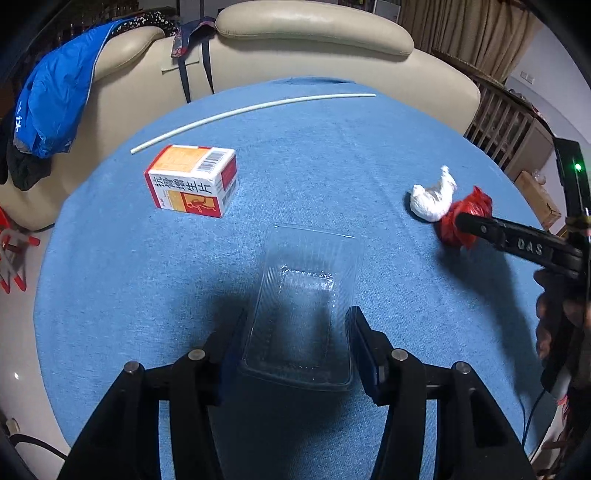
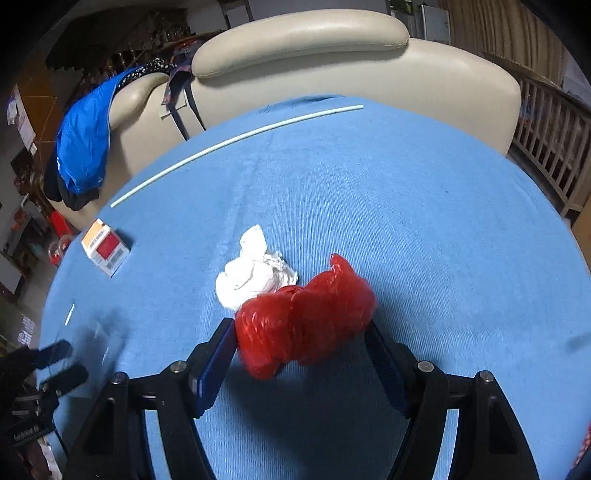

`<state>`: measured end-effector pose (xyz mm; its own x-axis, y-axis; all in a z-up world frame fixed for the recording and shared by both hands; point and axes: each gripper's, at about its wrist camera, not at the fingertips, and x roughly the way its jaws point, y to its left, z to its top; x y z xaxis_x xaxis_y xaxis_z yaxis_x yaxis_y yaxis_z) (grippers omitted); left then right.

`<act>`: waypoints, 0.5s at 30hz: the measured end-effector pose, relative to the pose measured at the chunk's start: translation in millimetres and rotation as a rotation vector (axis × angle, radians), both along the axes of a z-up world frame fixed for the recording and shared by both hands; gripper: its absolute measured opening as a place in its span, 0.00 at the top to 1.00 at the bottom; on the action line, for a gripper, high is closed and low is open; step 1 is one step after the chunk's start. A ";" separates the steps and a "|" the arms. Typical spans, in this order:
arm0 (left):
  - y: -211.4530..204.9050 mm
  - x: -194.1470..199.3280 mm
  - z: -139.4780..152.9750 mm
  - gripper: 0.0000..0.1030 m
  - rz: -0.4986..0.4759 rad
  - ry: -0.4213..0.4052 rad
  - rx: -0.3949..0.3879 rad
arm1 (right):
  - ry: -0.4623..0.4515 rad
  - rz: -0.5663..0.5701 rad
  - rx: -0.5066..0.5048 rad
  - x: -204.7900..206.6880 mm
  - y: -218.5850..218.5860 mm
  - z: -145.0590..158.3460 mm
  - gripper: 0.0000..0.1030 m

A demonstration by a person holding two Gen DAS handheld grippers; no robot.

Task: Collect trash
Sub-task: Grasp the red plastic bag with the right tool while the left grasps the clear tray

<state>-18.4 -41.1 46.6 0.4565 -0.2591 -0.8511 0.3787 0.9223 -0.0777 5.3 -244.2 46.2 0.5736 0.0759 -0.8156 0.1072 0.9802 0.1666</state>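
A round table draped in a blue towelling cloth [image 1: 332, 155] fills both views, with a cream leather sofa [image 1: 314, 33] behind it at twelve o'clock and a blue jacket [image 1: 55, 103] slung over the sofa's arm at ten o'clock. A slatted wooden railing [image 2: 546, 140] stands at two o'clock in the right wrist view.

The left gripper [image 1: 297, 339] points steeply down at the cloth, its jaws pinching the near end of a clear rectangular plastic tray [image 1: 306, 295], one blue pad against each long side. The right gripper [image 2: 301, 343] also tilts down, its jaws spread to either side of a crumpled red plastic bag [image 2: 306, 317]; whether the pads press on it cannot be told. A crumpled white tissue [image 2: 255, 277] lies touching the bag at ten o'clock from it.

A long thin white tube [image 1: 251, 110] lies across the far cloth near the sofa. A red, orange and white cardboard medicine box [image 1: 192, 181] rests at eleven o'clock from the tray.

Only the left wrist view shows the tray clearly and the fingers of a hand [image 1: 554, 317] on the right gripper at three o'clock. Only the right wrist view shows the bag between the right jaws.
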 end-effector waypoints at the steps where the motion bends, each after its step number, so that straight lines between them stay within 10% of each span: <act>1: -0.9 0.0 -0.8 0.46 -0.003 0.002 0.001 | 0.004 -0.005 0.009 3.3 -1.2 -1.5 0.28; 15: -11.0 -0.7 -7.1 0.46 -0.003 0.003 0.011 | -0.006 -0.020 0.104 -0.5 -18.4 -7.9 0.42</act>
<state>-19.1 -52.1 39.4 0.4531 -0.2507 -0.8555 0.3810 0.9221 -0.0685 4.8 -262.6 38.3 0.5810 0.1484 -0.8003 0.1256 0.9551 0.2683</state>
